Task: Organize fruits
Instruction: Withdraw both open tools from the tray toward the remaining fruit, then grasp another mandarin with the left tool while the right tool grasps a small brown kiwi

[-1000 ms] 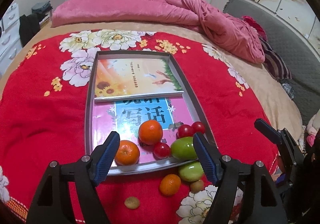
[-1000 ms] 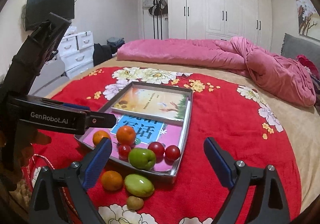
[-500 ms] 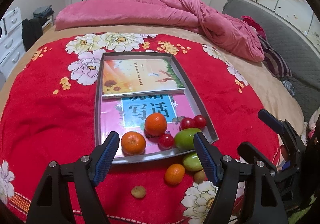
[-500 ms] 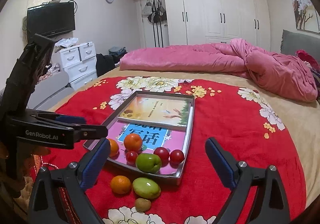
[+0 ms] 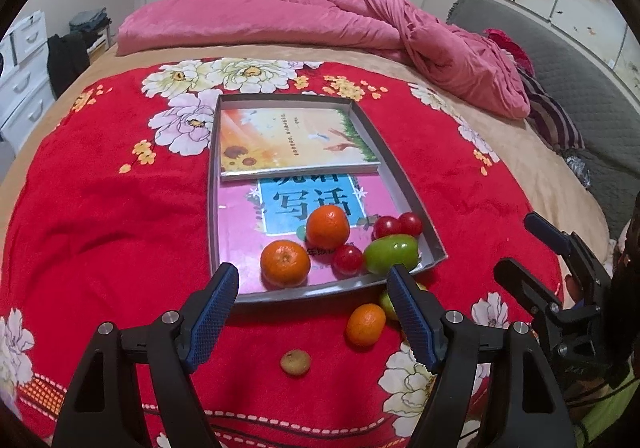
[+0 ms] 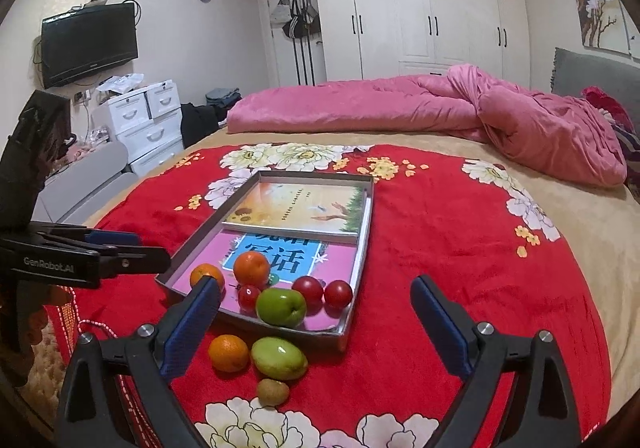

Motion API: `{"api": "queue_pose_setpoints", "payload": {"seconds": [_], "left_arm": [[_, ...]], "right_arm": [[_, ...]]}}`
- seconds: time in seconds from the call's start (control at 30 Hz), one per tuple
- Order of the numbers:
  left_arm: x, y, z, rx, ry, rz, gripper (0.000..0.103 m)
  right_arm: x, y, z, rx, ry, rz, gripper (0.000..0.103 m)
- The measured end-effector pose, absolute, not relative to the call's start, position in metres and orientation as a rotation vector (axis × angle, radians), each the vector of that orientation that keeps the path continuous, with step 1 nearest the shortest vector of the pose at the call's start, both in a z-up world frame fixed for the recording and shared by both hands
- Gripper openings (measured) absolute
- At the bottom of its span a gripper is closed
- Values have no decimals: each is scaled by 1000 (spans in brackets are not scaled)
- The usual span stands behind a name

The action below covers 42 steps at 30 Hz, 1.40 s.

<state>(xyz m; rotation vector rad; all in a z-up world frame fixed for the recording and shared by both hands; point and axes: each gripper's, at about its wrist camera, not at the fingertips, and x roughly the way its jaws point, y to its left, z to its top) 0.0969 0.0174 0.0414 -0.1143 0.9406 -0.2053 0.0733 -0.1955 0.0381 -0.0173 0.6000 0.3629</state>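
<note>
A grey tray (image 5: 416, 204) (image 6: 360, 244) lies on the red flowered blanket and holds two books. At its near end sit two oranges (image 5: 327, 226) (image 6: 251, 268), three red tomatoes (image 5: 347, 259) (image 6: 307, 290) and a green fruit (image 5: 390, 253) (image 6: 281, 306). On the blanket in front of the tray lie a small orange (image 5: 365, 324) (image 6: 228, 353), a second green fruit (image 6: 279, 357) and a small brown fruit (image 5: 295, 362) (image 6: 272, 392). My left gripper (image 5: 312, 312) is open and empty above the tray's near edge. My right gripper (image 6: 316, 320) is open and empty over the loose fruits.
A crumpled pink duvet (image 5: 360, 24) lies across the far side of the bed. A grey headboard (image 5: 580, 88) runs along the right. White drawers (image 6: 140, 120) and a wall television (image 6: 90, 42) stand to the left of the bed.
The left gripper has drawn back toward me and to the left, so the tray looks farther and sits more to the right. The right gripper has hardly moved. No fruit has moved.
</note>
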Motion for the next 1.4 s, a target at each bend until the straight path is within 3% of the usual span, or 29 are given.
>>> {"api": "queue_pose_setpoints", "payload": {"seconds": [1.4], "left_arm": [[74, -16, 0, -27, 1051, -267, 78]], "right_arm": [[56, -164, -26, -123, 870, 376, 96]]}}
